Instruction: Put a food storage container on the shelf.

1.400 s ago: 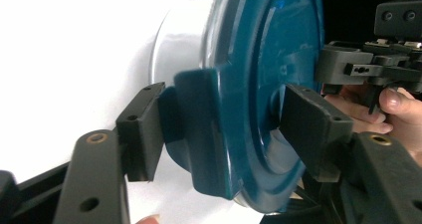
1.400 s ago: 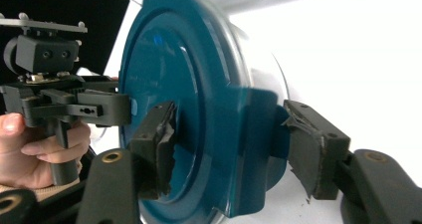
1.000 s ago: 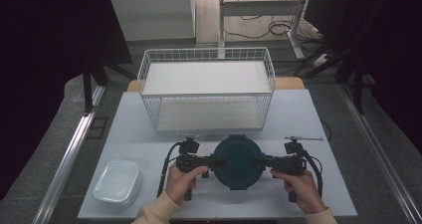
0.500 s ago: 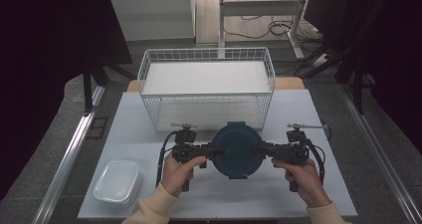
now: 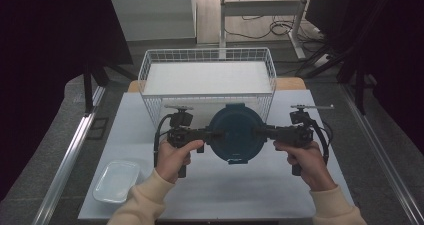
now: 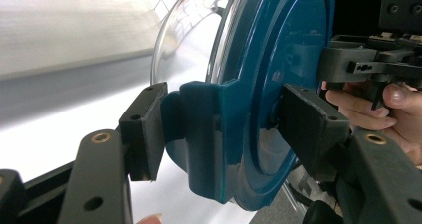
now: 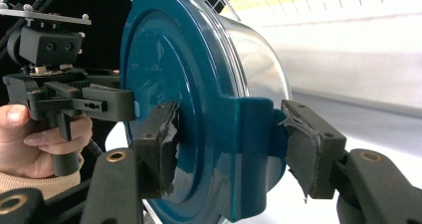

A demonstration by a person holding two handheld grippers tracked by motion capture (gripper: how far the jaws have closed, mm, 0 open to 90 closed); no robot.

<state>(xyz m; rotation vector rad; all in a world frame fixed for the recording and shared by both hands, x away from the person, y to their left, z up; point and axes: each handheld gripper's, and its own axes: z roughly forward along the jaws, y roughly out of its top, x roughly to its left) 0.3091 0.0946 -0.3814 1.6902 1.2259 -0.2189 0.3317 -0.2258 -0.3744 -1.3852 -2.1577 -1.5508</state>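
A round clear container with a dark teal lid [image 5: 235,132] hangs above the white table [image 5: 240,190], just in front of the wire basket. My left gripper [image 5: 214,133] is shut on the clip tab at its left rim, and my right gripper [image 5: 259,131] is shut on the opposite tab. In the left gripper view the jaws of my left gripper [image 6: 224,129] straddle the teal tab [image 6: 204,134], with the clear bowl [image 6: 184,40] beyond. Seen from the right gripper view, my right gripper [image 7: 229,144] clamps the other tab [image 7: 249,149] of the lid [image 7: 169,59].
A white wire basket [image 5: 207,52] with a white floor stands at the back of the table, right behind the container. A shallow white plastic tray [image 5: 117,181] lies at the front left corner. Dark floor and a metal rail flank the table.
Both grippers have carried the container away from the person, from the table's front middle up towards the basket's front wall. The grip on both tabs is unchanged.
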